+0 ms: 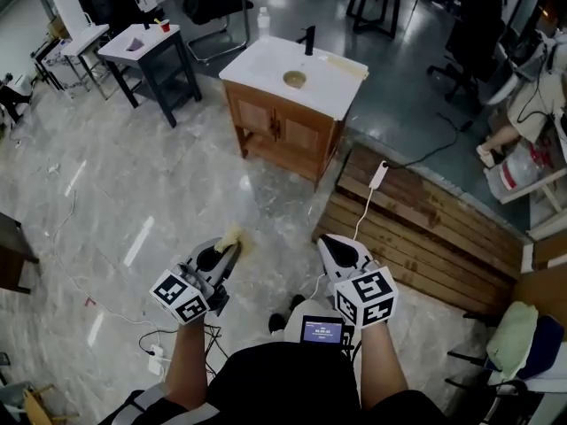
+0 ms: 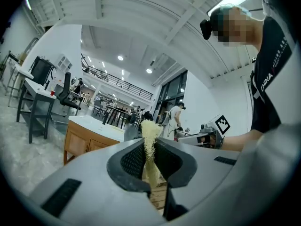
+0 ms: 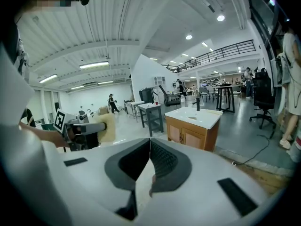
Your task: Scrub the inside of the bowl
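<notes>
A tan bowl (image 1: pixel 294 79) rests on the white top of a wooden cabinet (image 1: pixel 283 129), far ahead of both grippers. It shows small in the right gripper view as the bowl (image 3: pixel 192 118). My left gripper (image 1: pixel 232 244) is held low and close to the body, shut on a pale yellow fibrous scrub pad (image 1: pixel 233 235). The pad (image 2: pixel 148 128) stands up between the left gripper's (image 2: pixel 150 150) dark jaws. My right gripper (image 1: pixel 330 241) is level with it, shut with nothing between its jaws, and its own view (image 3: pixel 150 146) shows them meeting.
A black faucet (image 1: pixel 309 40) stands on the cabinet top. A dark side table (image 1: pixel 146 50) with a red cup (image 1: pixel 164 26) stands at the left. A wooden pallet platform (image 1: pixel 425 220) with a white cable (image 1: pixel 378 175) lies at the right. Office chairs stand further back.
</notes>
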`<action>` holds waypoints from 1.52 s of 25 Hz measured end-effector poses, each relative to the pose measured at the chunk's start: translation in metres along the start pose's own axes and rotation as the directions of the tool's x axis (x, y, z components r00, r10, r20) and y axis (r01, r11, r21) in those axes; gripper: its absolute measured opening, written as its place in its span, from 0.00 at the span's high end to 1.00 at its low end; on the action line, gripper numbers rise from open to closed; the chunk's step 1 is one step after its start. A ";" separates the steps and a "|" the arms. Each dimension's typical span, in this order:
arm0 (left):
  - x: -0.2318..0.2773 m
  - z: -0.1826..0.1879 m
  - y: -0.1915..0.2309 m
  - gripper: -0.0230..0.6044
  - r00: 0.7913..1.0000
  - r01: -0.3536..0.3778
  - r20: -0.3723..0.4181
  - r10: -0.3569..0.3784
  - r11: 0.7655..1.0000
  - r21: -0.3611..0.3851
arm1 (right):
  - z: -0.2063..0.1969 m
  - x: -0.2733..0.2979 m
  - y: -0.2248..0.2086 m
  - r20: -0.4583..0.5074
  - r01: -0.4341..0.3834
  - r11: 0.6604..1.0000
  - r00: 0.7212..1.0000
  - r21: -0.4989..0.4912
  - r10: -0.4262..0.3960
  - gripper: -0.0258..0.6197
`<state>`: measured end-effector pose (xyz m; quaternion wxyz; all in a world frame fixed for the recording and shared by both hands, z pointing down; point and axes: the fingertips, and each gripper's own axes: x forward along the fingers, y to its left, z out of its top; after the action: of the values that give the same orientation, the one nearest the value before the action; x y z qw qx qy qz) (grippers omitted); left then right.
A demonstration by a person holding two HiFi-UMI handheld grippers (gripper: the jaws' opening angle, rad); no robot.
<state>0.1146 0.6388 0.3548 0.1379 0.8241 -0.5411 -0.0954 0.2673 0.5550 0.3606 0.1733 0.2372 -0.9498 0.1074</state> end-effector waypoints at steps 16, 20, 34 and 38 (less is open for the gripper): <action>0.105 0.038 0.118 0.91 0.999 -0.007 -0.053 0.010 0.999 0.052 | 0.055 0.129 -0.092 0.030 -0.019 0.999 0.999 0.041 0.018 0.94; 0.152 0.061 0.152 0.91 0.998 -0.015 -0.055 0.018 0.997 0.070 | 0.081 0.165 -0.134 0.037 -0.027 0.999 0.999 0.041 0.025 0.94; 0.251 0.084 0.232 0.91 0.997 -0.045 -0.061 0.049 0.997 0.071 | 0.113 0.256 -0.225 -0.003 -0.065 0.997 0.998 0.046 0.065 0.94; 0.276 0.089 0.264 0.91 0.998 -0.028 -0.058 0.031 0.999 0.044 | 0.123 0.285 -0.246 -0.004 -0.038 0.998 0.999 0.054 0.038 0.94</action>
<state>-0.0318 0.2748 0.3557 0.1372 0.8212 -0.5509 -0.0572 0.1178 0.1896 0.3864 0.1669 0.2235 -0.9505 0.1367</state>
